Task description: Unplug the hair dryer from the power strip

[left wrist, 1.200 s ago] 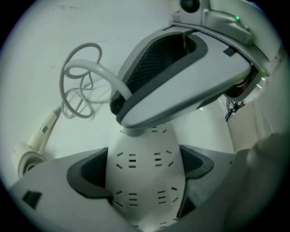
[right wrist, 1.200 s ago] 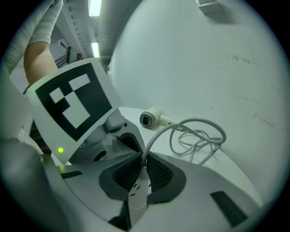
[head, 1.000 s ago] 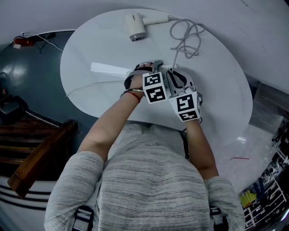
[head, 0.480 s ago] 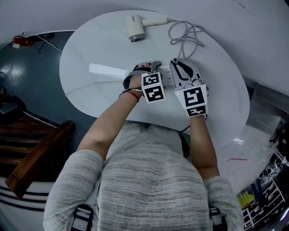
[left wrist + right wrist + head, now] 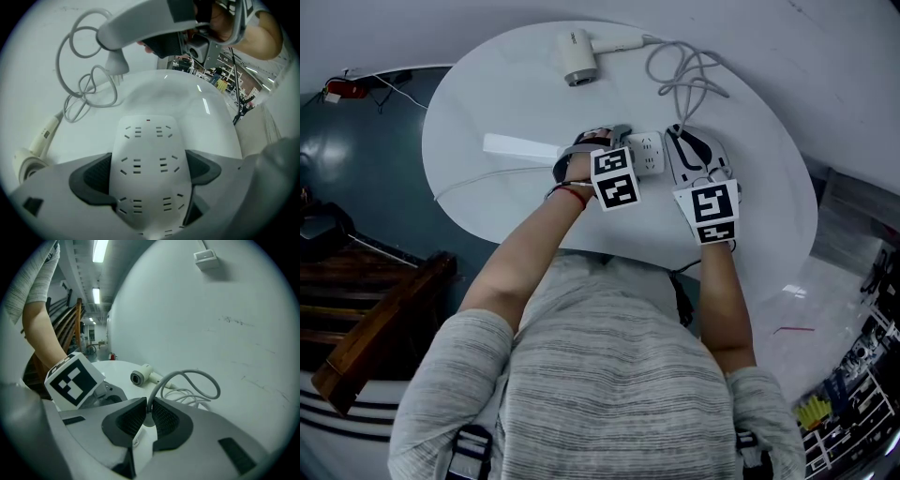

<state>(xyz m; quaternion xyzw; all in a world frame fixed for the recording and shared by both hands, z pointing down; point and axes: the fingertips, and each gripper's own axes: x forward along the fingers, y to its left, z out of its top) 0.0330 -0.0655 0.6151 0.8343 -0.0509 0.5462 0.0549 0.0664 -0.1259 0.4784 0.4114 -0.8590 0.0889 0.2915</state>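
Observation:
The white power strip lies on the round white table. My left gripper is shut on it; both dark pads press on the sides of the strip. To the right, my right gripper is shut on the hair dryer's plug, which hangs free of the strip with its prongs bare. The grey cord loops back to the white hair dryer lying at the table's far edge.
A white bar sticks out left of my left hand, in line with the strip, and a thin cable trails off the table's left edge. Dark floor and wooden steps lie to the left. A wall stands behind the table.
My right gripper has moved right and up, away from the strip, taking the plug with it. The left gripper and the strip have kept still.

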